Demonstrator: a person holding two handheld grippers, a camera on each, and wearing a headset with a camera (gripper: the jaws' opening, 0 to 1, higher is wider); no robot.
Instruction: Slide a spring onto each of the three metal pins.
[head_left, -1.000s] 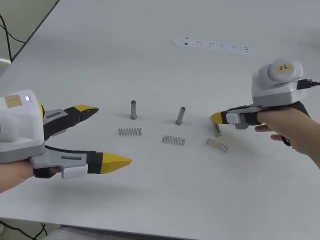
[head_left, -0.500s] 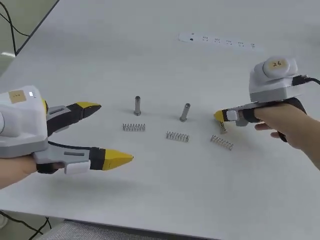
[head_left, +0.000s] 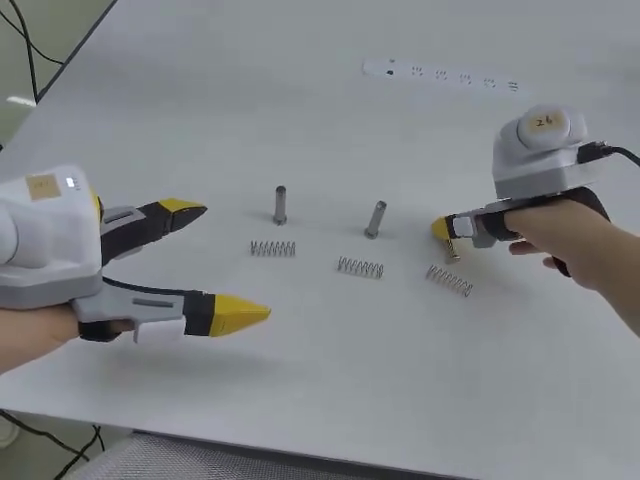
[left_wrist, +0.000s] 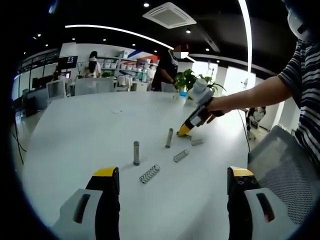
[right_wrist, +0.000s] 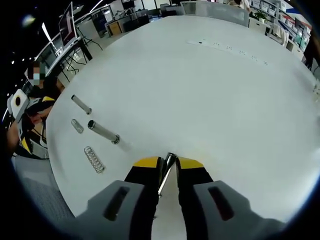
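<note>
pin (right_wrist: 170, 158) half hidden, right gripper (right_wrist: 168, 165) fingers (right_wrist: 148, 172) clamped

The left gripper (head_left: 222, 262) has a white and grey box body with a small pale yellow sticker (head_left: 42, 186) on top. Its two jaws are black with pointy yellow tips. The right gripper (head_left: 443, 229) has the same colours, a round white top and a round yellow sticker (head_left: 543, 122) marked 26. A black cable (head_left: 612, 153) comes out of its back. The person wears a short sleeve (left_wrist: 305, 65) with black and white stripes.
</note>
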